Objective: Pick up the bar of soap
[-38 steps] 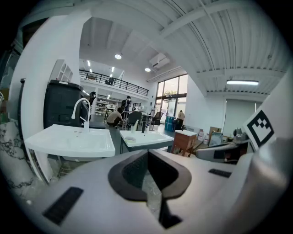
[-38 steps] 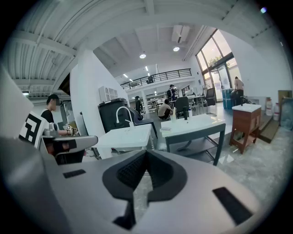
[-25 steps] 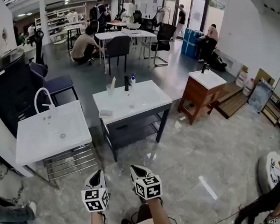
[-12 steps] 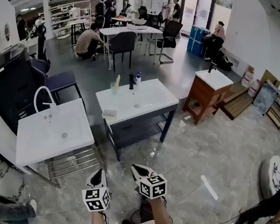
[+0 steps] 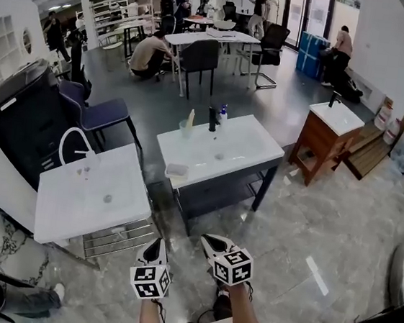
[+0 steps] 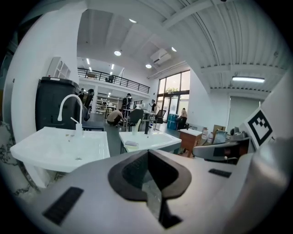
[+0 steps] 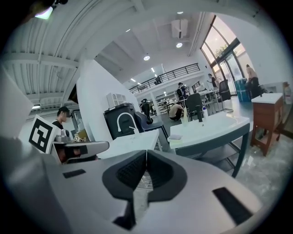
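The bar of soap (image 5: 177, 170) is a pale slab on the front left corner of the white basin top (image 5: 250, 152) of the dark-framed middle stand. It also shows small in the left gripper view as the soap (image 6: 131, 143) and in the right gripper view as the soap (image 7: 175, 136). My left gripper (image 5: 154, 247) and right gripper (image 5: 211, 242) are held low over the floor, side by side, well short of the stand. Both point toward it. The left gripper (image 6: 147, 153) and the right gripper (image 7: 145, 153) have their pads together with nothing between them.
A white sink with a curved chrome tap (image 5: 74, 142) stands to the left on a wire rack. A black tap (image 5: 212, 118), a bottle (image 5: 223, 113) and a cup (image 5: 185, 127) sit at the middle basin's back. A wooden basin cabinet (image 5: 330, 135) is at the right; tables, chairs and people lie beyond.
The view has shifted forward and left, so the sinks sit closer and further right in the head view. Both grippers stay low, side by side, and shut.
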The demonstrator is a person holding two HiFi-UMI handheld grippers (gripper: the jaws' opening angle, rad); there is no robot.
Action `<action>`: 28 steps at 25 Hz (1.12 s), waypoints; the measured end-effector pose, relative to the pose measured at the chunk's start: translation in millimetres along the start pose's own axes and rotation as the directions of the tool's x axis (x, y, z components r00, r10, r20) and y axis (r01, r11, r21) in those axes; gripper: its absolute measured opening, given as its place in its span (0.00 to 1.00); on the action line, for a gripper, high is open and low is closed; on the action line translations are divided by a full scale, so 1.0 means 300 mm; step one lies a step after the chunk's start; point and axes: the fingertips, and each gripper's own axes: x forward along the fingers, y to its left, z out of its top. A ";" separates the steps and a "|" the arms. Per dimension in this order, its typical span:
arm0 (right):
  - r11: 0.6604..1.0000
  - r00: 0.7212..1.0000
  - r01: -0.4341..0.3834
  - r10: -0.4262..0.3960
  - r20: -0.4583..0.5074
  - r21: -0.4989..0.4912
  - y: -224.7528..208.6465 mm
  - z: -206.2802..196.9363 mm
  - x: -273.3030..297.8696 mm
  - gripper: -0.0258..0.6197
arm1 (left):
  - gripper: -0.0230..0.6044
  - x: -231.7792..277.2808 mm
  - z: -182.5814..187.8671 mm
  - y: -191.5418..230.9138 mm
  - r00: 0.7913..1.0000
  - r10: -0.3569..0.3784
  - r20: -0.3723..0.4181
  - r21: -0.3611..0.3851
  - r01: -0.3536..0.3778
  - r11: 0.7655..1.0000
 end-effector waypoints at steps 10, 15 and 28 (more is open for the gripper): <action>0.996 0.996 -0.073 0.071 0.047 0.053 -0.236 0.211 0.133 0.05 | 0.04 0.248 0.151 0.008 0.998 0.057 0.019 0.008 -0.057 0.998; 0.994 0.994 -0.102 0.100 0.041 0.050 -0.347 0.257 0.186 0.05 | 0.04 0.345 0.190 0.010 0.995 0.100 0.024 0.005 -0.100 0.995; 0.979 0.984 -0.178 0.176 0.029 0.101 -0.542 0.287 0.239 0.05 | 0.04 0.453 0.165 0.017 0.978 0.210 -0.016 -0.044 -0.210 0.977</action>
